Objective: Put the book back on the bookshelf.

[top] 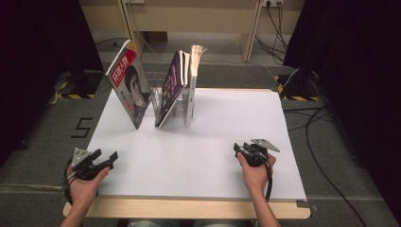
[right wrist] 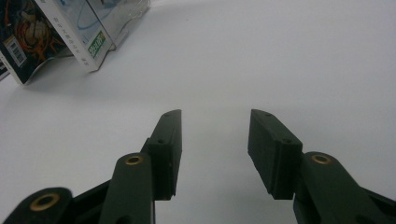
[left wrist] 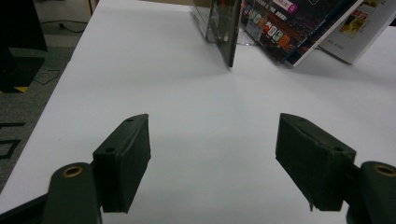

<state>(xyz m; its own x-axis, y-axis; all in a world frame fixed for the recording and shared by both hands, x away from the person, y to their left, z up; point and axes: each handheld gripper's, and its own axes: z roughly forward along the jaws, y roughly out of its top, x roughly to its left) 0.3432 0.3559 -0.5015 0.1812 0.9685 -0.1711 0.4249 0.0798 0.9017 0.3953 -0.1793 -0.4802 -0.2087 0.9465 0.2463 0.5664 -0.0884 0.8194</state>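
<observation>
Several books lean in a clear rack (top: 177,109) at the back of the white table (top: 222,132). A magazine with a portrait cover (top: 128,90) tilts at the left, a dark-covered book (top: 169,90) stands in the middle, and a white book (top: 193,82) is upright at the right. My left gripper (top: 105,158) rests at the table's front left corner, open, with nothing between its jaws (left wrist: 212,154). At the front right sits my right gripper (top: 240,149), also open and empty (right wrist: 215,140). Both point toward the books, well short of them.
The table's wooden front edge (top: 189,208) runs below the hands. Grey carpet with a taped mark (top: 81,127) lies to the left, cables (top: 312,142) trail on the floor at the right, and black curtains (top: 359,61) flank both sides.
</observation>
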